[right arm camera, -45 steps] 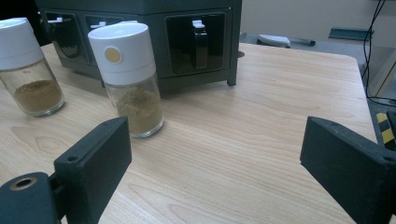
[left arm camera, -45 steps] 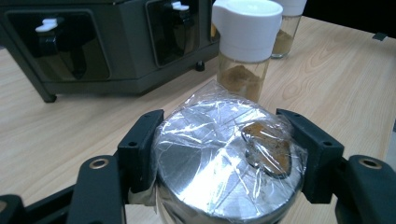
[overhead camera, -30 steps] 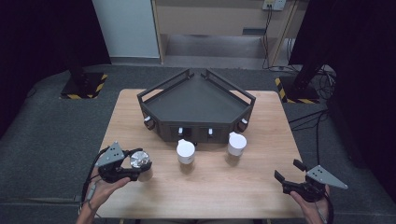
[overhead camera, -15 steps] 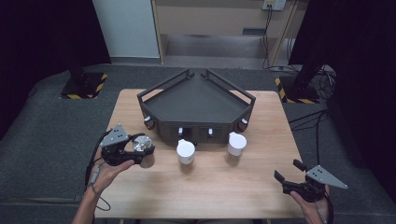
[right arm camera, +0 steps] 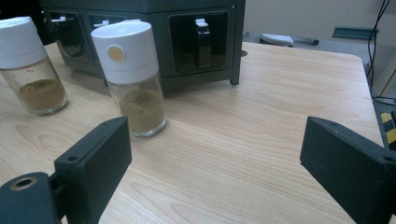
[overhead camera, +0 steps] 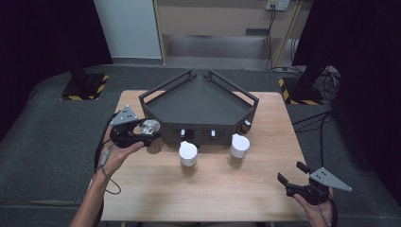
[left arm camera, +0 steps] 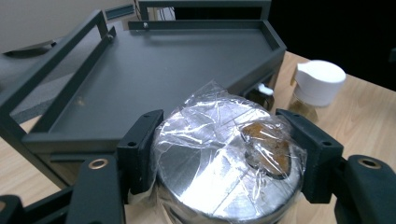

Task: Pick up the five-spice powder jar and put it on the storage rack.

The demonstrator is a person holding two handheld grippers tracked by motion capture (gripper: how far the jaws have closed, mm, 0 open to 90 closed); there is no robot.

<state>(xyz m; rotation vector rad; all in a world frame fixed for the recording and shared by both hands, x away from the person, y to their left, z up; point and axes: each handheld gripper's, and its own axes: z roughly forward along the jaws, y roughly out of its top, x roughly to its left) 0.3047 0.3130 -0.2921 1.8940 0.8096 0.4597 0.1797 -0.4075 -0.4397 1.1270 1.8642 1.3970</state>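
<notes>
A round metal bowl (overhead camera: 151,126) covered in crinkled cling film, with something brown under the film, is clamped in my left gripper (overhead camera: 147,133). It hangs above the table by the left front corner of the dark three-sided rack (overhead camera: 198,101). In the left gripper view both jaws press the sides of the bowl (left arm camera: 224,158), and the rack's flat top (left arm camera: 154,60) lies just beyond it. My right gripper (overhead camera: 292,172) stays low over the table's front right corner. Its jaws stand wide open around bare wood (right arm camera: 219,154).
Two glass spice shakers with white caps (overhead camera: 187,153) (overhead camera: 239,145) stand on the wooden table (overhead camera: 213,194) in front of the rack. The right gripper view has them at its left (right arm camera: 133,74) (right arm camera: 30,65), before the rack's front panel (right arm camera: 201,42).
My left gripper has carried the bowl up and away from the person, from the table's left front toward the rack's left corner. The right gripper has stayed put.
</notes>
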